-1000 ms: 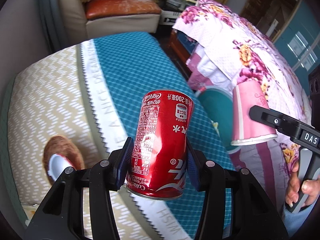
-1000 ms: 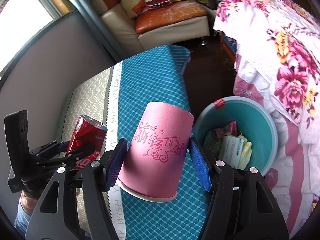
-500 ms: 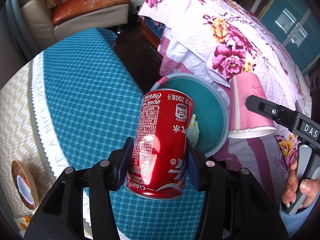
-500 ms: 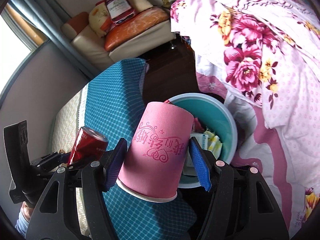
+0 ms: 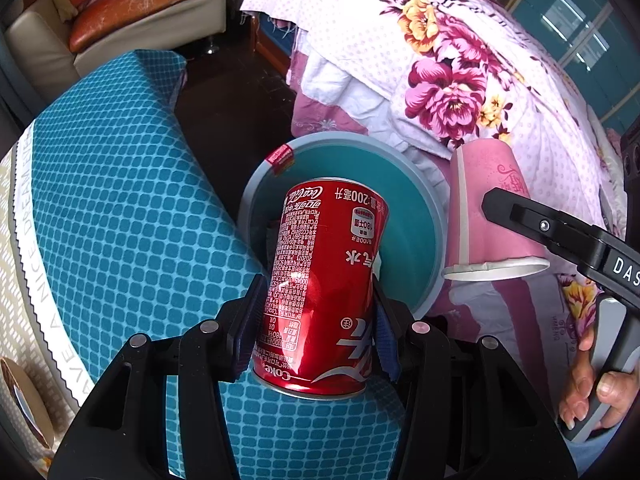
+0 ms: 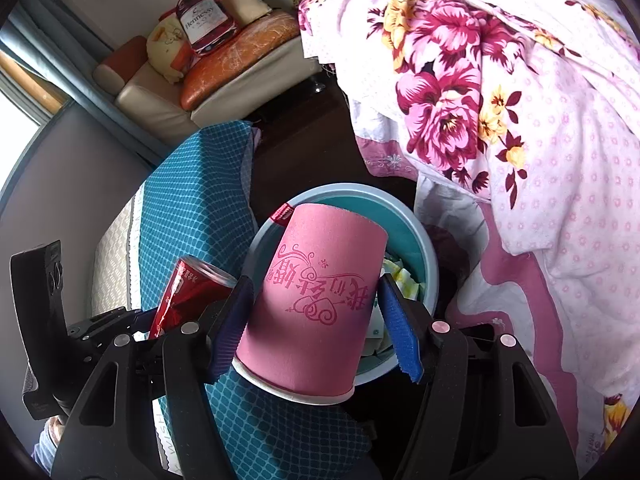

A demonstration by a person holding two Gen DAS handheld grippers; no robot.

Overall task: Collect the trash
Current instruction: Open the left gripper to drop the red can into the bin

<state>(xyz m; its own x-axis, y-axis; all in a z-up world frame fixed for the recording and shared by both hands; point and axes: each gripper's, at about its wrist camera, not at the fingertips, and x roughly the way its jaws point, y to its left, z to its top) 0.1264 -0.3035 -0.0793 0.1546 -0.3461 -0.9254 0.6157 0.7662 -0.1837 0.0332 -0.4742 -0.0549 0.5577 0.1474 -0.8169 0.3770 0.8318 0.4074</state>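
My left gripper (image 5: 316, 332) is shut on a red Coke can (image 5: 324, 280), held upside down above the near rim of a teal trash bin (image 5: 400, 184). The can also shows in the right wrist view (image 6: 188, 292). My right gripper (image 6: 316, 332) is shut on a pink paper cup (image 6: 316, 304), mouth toward me, held over the bin (image 6: 420, 248), which holds paper trash. The cup also shows in the left wrist view (image 5: 488, 216), to the right of the bin.
A table with a teal checked cloth (image 5: 120, 208) lies left of the bin. A bed with a floral quilt (image 5: 460, 68) is on the right. A sofa (image 6: 200, 80) stands at the back. A round coaster (image 5: 20, 396) lies on the table's left.
Both grippers have moved right and forward from over the table to over the bin, with the can and the cup still held.
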